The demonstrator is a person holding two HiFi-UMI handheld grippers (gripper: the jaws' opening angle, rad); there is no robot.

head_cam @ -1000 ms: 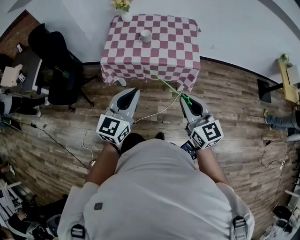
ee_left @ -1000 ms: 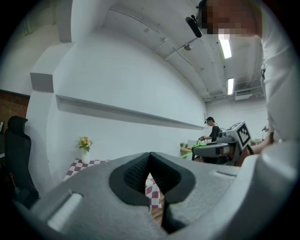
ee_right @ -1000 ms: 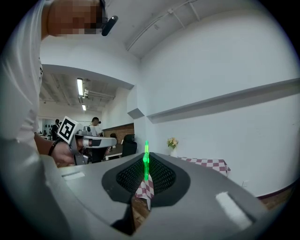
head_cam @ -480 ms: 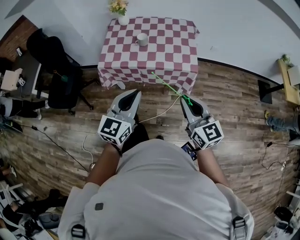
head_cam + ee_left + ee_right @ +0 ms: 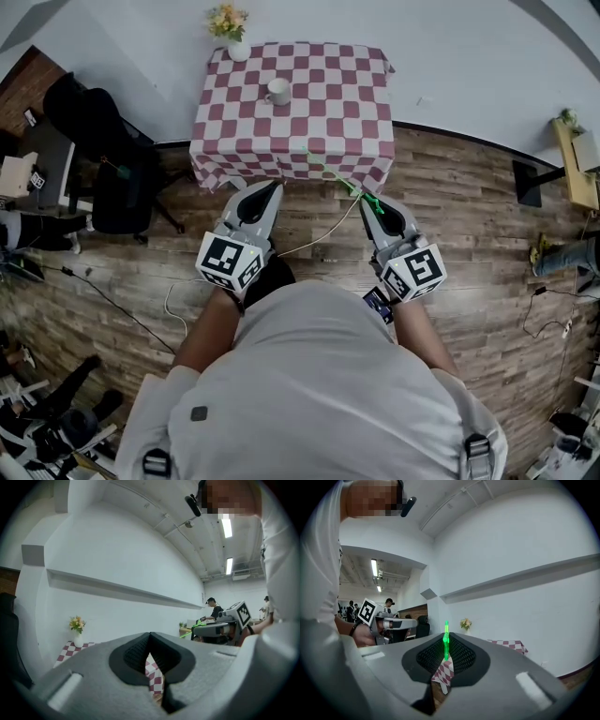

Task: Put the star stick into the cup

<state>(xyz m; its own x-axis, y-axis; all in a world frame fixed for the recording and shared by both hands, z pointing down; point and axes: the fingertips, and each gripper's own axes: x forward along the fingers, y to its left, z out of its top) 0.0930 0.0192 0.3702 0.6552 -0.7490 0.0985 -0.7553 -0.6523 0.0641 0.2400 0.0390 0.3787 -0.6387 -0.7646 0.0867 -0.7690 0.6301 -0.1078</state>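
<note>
Presently, a checkered table (image 5: 356, 103) stands ahead, bearing the cup (image 5: 277, 91) and a flower vase (image 5: 238, 49); a black chair (image 5: 103, 150) sits beside it. The right gripper (image 5: 375, 202) pinches the star stick (image 5: 336, 174), which slants over the table's near edge, well apart from the cup. The left gripper (image 5: 272, 186) has its jaws pressed together, empty.

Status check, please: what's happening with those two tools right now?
Right tool shut on star stick. Left tool shut, empty. Cup on checkered table ahead. Nothing blocking.
</note>
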